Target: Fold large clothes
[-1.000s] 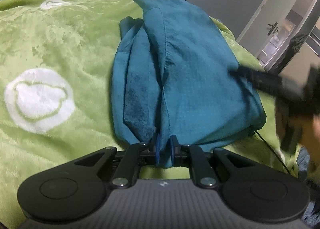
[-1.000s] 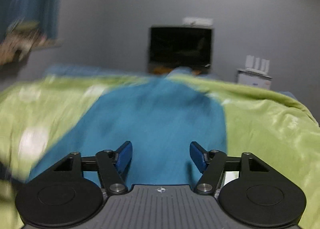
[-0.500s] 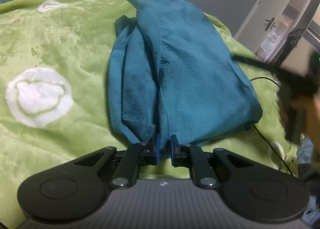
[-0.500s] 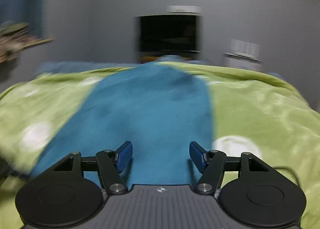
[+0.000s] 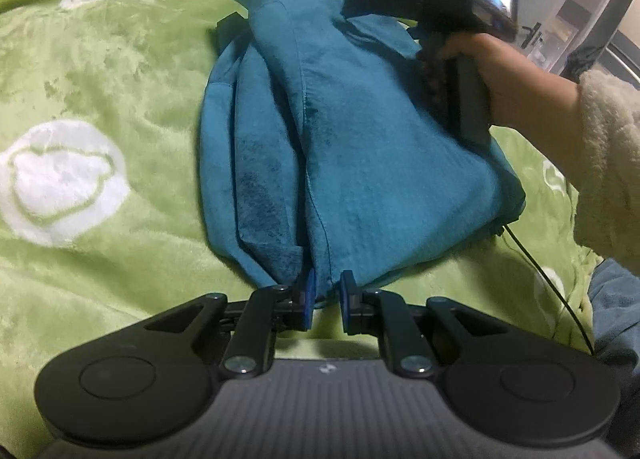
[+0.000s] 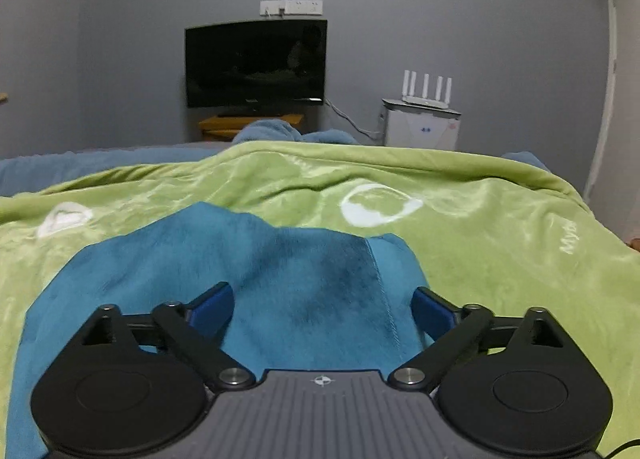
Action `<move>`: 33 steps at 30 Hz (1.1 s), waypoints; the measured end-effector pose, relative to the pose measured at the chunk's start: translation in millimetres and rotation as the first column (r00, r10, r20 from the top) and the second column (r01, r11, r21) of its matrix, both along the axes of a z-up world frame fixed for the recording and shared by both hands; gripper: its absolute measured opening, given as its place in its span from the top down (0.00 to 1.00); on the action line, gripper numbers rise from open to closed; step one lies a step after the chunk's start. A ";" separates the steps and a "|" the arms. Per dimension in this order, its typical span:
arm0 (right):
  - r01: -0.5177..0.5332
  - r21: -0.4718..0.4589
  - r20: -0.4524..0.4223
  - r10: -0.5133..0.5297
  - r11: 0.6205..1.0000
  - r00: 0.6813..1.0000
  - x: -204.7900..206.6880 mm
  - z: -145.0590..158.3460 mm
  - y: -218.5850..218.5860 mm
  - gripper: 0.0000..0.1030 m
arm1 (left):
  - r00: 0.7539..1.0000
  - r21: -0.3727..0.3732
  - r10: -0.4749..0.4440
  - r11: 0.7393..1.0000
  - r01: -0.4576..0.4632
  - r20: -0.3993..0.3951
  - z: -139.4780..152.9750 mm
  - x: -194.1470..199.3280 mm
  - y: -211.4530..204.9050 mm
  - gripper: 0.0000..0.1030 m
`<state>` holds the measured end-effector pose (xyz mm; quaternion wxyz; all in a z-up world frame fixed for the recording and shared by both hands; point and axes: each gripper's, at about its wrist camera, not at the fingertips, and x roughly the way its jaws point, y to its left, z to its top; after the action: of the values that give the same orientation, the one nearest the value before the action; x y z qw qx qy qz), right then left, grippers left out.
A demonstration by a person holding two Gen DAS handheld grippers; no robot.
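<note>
A teal garment [image 5: 352, 147] lies folded lengthwise on a green blanket [image 5: 100, 79]. My left gripper [image 5: 326, 295] is shut on the garment's near edge, with cloth between the blue pads. My right gripper [image 6: 322, 309] is open and empty, hovering over the far part of the garment [image 6: 280, 279]. In the left wrist view the right gripper's body [image 5: 460, 19] and the hand holding it reach over the garment's far right side.
The blanket [image 6: 480, 227] has white round patches [image 5: 60, 179]. A TV [image 6: 256, 63] and a router on a white box [image 6: 424, 115] stand against the far wall. A black cable [image 5: 548, 279] runs over the blanket at right.
My right gripper has moved forward over the garment toward its far end and opened wider. My left gripper stays shut on the near edge, almost still.
</note>
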<state>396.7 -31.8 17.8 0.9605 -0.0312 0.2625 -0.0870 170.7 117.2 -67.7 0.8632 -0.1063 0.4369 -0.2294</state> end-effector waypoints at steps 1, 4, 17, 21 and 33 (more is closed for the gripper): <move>0.000 -0.014 -0.016 -0.001 1.000 1.000 3.7 -2.9 2.0 0.01 | 1.000 -0.007 0.001 1.000 -0.001 -0.003 -0.9 0.8 1.2 0.93; -0.019 0.013 -0.017 0.019 1.000 1.000 0.9 0.0 -3.7 0.01 | 1.000 -0.036 0.007 0.999 -0.008 -0.016 -4.4 2.3 5.1 0.93; -0.110 0.021 0.108 0.107 0.994 0.988 -250.4 42.7 -69.2 0.05 | 0.996 0.033 0.020 0.999 -0.023 0.084 5.5 -19.8 -1.9 0.43; -0.116 -0.040 0.064 0.119 0.992 0.991 -346.2 60.6 -84.8 0.05 | 0.980 0.139 0.095 0.983 -0.120 0.176 16.7 -39.7 -11.3 0.08; -0.162 0.113 -0.110 0.174 0.980 0.978 -402.5 24.1 -77.3 0.01 | 0.953 0.258 0.178 0.935 -0.242 0.247 36.4 -100.6 -63.4 0.01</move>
<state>-5.8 -109.2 42.0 0.9472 -0.0087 0.3203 0.0104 70.1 53.8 -31.2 0.9319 -0.0012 0.3536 -0.0804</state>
